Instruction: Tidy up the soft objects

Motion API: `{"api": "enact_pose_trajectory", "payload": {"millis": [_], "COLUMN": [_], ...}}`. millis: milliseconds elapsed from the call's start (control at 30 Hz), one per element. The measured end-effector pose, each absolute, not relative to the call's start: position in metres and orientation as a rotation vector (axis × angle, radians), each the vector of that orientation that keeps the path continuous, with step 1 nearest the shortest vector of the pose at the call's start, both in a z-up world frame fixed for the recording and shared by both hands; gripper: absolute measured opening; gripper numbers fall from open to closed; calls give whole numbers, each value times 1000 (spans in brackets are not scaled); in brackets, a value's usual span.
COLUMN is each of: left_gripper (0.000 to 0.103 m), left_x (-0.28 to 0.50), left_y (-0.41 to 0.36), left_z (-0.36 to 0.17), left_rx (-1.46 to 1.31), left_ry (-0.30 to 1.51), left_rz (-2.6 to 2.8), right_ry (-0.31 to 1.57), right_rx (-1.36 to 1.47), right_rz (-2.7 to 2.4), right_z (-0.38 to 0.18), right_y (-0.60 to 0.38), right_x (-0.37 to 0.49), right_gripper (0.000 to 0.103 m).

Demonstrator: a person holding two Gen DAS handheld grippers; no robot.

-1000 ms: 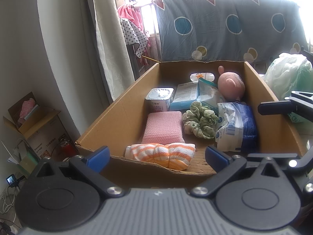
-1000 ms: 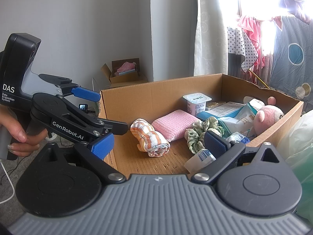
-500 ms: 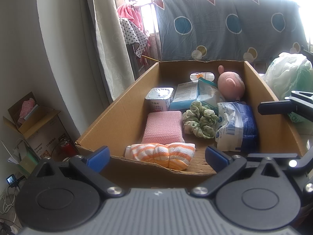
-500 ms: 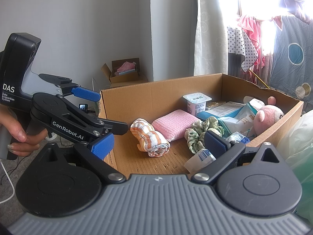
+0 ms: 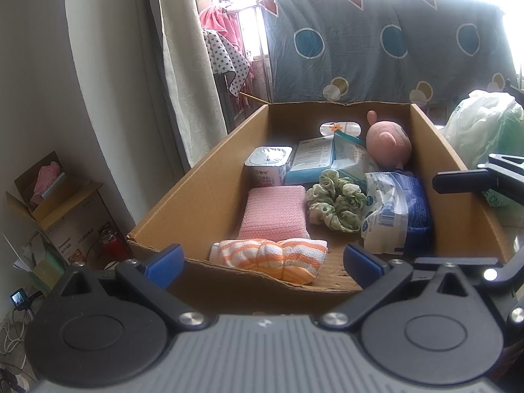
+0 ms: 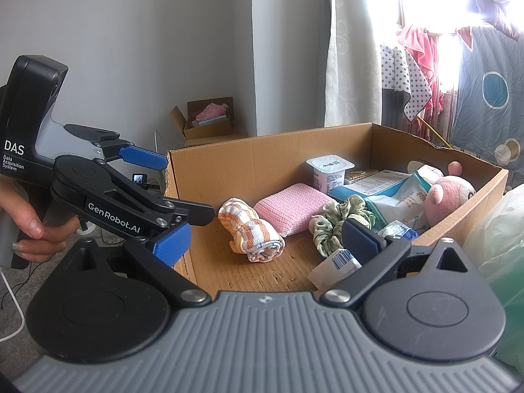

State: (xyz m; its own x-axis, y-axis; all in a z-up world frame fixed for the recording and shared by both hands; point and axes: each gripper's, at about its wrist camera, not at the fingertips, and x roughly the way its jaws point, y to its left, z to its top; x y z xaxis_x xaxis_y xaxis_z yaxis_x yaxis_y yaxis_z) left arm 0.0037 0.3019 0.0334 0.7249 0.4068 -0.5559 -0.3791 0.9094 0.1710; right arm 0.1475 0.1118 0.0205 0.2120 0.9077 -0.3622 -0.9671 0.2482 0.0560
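An open cardboard box [image 5: 183,193] [image 6: 258,163] holds an orange-striped rolled towel [image 5: 271,257] [image 6: 250,229], a pink knitted cloth [image 5: 275,213] [image 6: 288,208], a green scrunchie [image 5: 337,203] [image 6: 340,217], a pink plush toy [image 5: 388,142] [image 6: 448,196], a blue-white soft pack [image 5: 396,209], a yogurt cup [image 5: 268,165] [image 6: 329,172] and tissue packs [image 5: 314,160]. My left gripper [image 5: 263,260] is open and empty just outside the box's near wall. My right gripper [image 6: 263,240] is open and empty at the box's near corner. The left gripper also shows at the left of the right wrist view [image 6: 157,193].
A green-white plastic bag [image 5: 484,124] lies right of the box. A smaller open carton [image 5: 59,203] [image 6: 209,124] with pink items stands by the wall. A curtain and hanging laundry [image 5: 376,42] are behind the box.
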Motion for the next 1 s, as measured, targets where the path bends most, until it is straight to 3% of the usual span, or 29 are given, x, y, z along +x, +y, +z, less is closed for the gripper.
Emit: {"api": "enact_pose_trajectory", "payload": {"millis": [1000], "left_gripper": [103], "left_x": [4], "left_y": [303], "left_z": [32], "left_rx": [9], "left_ry": [643], "left_rz": [440], "right_ry": [353], "right_rx": [-201], "right_rz": [1316], "right_z": [20], "right_y": [111], "right_x": [148], "right_gripper": [100]}}
